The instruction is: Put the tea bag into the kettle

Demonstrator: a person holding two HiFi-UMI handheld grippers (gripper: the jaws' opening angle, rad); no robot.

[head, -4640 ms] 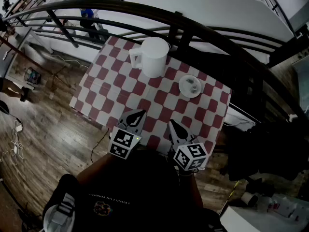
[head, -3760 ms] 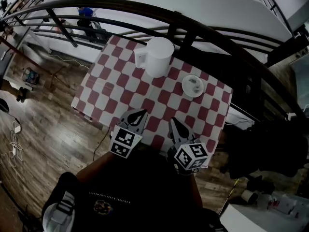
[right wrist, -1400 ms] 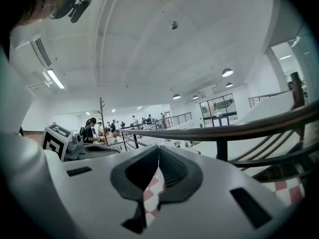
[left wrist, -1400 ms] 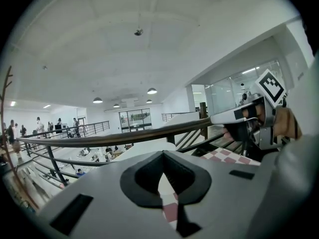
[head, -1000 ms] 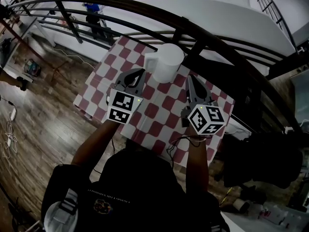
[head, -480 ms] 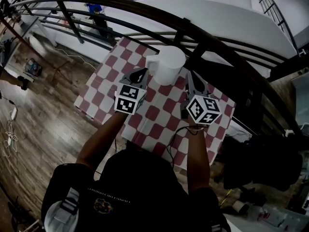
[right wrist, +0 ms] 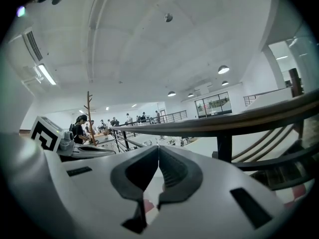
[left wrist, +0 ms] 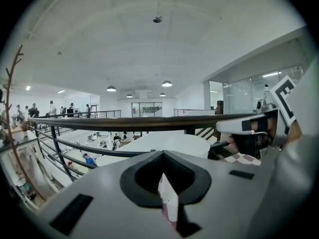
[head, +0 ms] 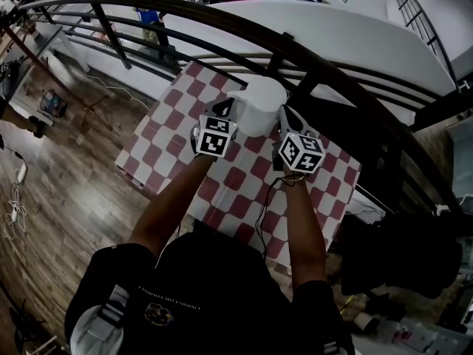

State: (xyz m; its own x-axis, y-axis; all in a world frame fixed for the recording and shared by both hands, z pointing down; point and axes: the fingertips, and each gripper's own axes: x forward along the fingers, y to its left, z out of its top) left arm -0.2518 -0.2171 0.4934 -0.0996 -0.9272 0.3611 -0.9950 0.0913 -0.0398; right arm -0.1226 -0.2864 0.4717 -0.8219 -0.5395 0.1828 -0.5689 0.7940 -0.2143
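kettle (head: 260, 108) sits on the table (head: 159, 143) near its far edge, railing (head: 325, 61) just behind. left gripper (head: 225, 111) just left of the kettle, right gripper (head: 284, 115) just right.

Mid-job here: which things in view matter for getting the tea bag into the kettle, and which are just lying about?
For the job:
- white kettle
- left tongs, shut and empty
- right tongs, shut and empty
- tea bag: not visible in any view

Just there:
- checkered table under the kettle
- black railing
- wood floor
- people on the level below
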